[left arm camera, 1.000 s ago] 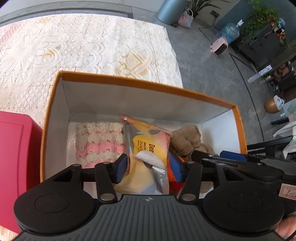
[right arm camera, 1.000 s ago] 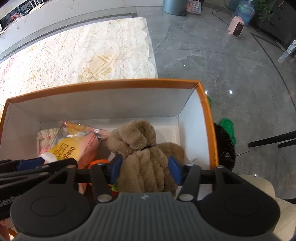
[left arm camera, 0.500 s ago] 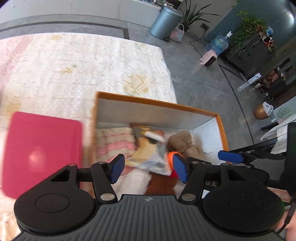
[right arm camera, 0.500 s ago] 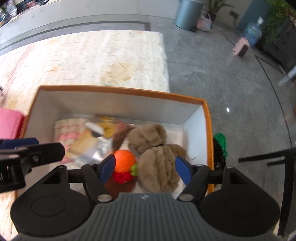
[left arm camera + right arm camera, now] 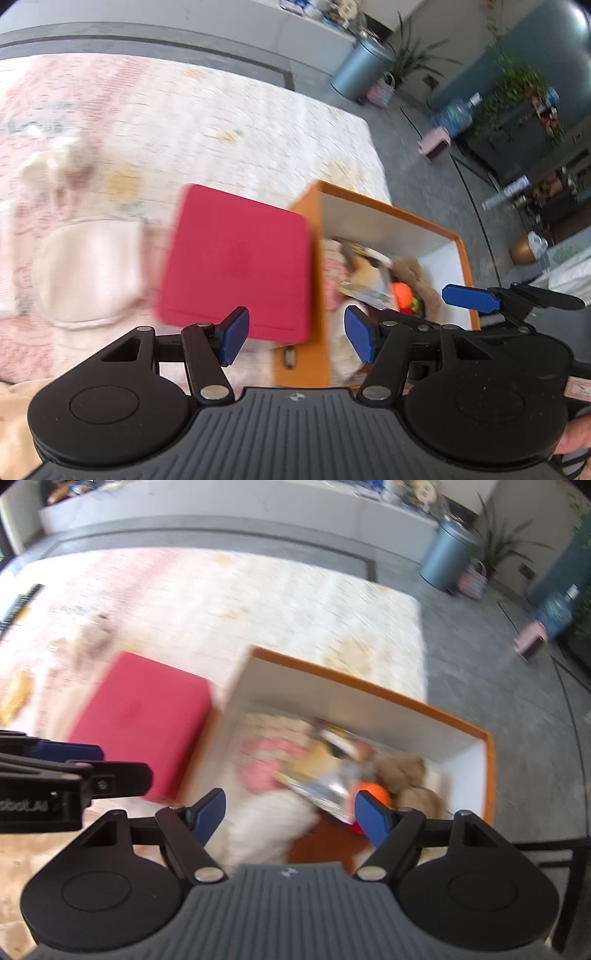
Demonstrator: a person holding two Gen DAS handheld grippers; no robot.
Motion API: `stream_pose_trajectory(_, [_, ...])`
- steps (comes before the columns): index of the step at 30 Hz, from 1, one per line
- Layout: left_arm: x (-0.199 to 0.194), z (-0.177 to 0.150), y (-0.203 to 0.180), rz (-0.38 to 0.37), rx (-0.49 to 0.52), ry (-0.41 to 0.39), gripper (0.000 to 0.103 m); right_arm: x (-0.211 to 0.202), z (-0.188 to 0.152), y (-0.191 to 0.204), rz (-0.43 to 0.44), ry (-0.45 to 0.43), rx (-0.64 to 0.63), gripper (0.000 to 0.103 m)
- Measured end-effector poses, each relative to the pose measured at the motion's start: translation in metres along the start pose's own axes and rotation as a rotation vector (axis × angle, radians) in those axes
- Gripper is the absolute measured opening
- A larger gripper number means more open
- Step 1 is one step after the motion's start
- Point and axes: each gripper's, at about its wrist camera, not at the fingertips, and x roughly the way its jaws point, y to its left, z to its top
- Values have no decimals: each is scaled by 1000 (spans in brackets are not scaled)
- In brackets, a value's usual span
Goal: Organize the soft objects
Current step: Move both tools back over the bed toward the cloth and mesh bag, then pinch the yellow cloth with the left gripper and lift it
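Both grippers rose; fuzzy toy point(image 5: 402, 775) boxed

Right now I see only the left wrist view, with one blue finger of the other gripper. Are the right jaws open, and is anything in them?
Observer: The right gripper is open, with nothing between its jaws. It points at the near end of the orange box.
Operator: What lies there in the box?
Observer: A white soft thing, blurred, with a reddish-brown patch beside it that I cannot name.
Operator: Is anything far to the left of the red box?
Observer: A yellowish item at the picture's left edge, too blurred to name.
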Motion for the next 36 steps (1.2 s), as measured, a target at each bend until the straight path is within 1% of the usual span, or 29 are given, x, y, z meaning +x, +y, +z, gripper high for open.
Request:
stream_pose_trajectory(5, [-29, -9, 41, 43, 2, -43, 70, -8, 1, 52, 85, -58, -41, 76])
stream_pose_trajectory(10, [-51, -17, 87, 64, 4, -84, 70, -9, -2, 103, 125, -135, -88, 76])
stream_pose_trajectory(14, [-64, -23, 121, 92, 25, -101, 70, -5, -6, 142, 175, -172, -110, 76])
stream_pose_trajectory(18, [-73, -28, 154, 125, 54, -102, 69, 5, -6, 177, 206, -175, -156, 74])
stream_pose_trajectory(20, [-78, -31, 171, 147, 81, -103, 69, 11, -6, 191, 218, -171, -178, 70])
stream_pose_trajectory(23, [-83, -35, 192, 175, 125, -104, 69, 22, -3, 209, 223, -164, -198, 70])
stream_pose_trajectory(27, [-90, -38, 221, 208, 159, -112, 69, 45, 3, 228, 225, -153, -188, 70])
stream_pose_trajectory(30, [-93, -37, 243, 230, 141, -121, 70, 63, 4, 241, 231, -150, -156, 71])
stream_pose_trajectory(34, [-91, -32, 267, 260, 70, -157, 72, 87, 5, 253, 248, -152, -90, 72])
stream_pose_trajectory(36, [-87, -26, 276, 258, 40, -159, 72, 97, 6, 257, 251, -157, -62, 72])
